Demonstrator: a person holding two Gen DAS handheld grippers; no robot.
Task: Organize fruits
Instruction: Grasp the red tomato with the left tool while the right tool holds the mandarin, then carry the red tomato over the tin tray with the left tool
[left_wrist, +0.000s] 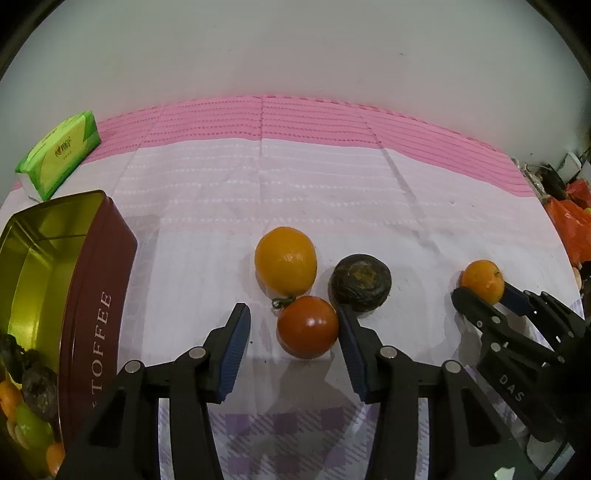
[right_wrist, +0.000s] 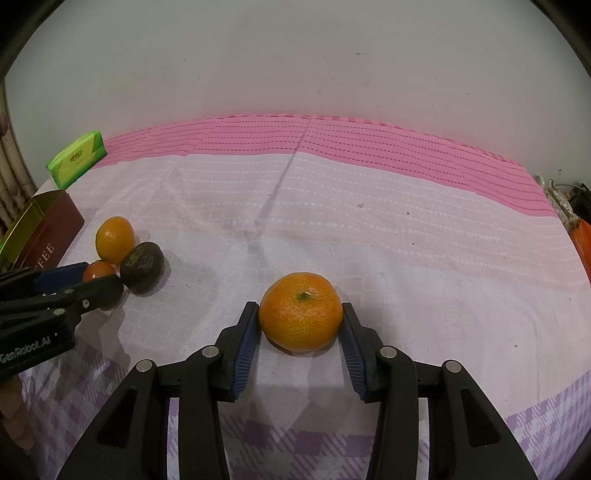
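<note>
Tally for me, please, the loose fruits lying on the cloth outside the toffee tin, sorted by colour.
Orange-yellow: 2, the large orange and the mandarin
Red: 1, the tomato
Dark brown: 1, the dark round fruit
Total: 4

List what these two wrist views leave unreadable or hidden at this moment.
- Toffee tin: its contents run off the left wrist view's edge, so the fruit count is unknown.
- Tomato: in the right wrist view, the left gripper covers its lower part.
- Tangerine: whether the right gripper already squeezes it cannot be told.
- Tissue pack: print too small to read.
</note>
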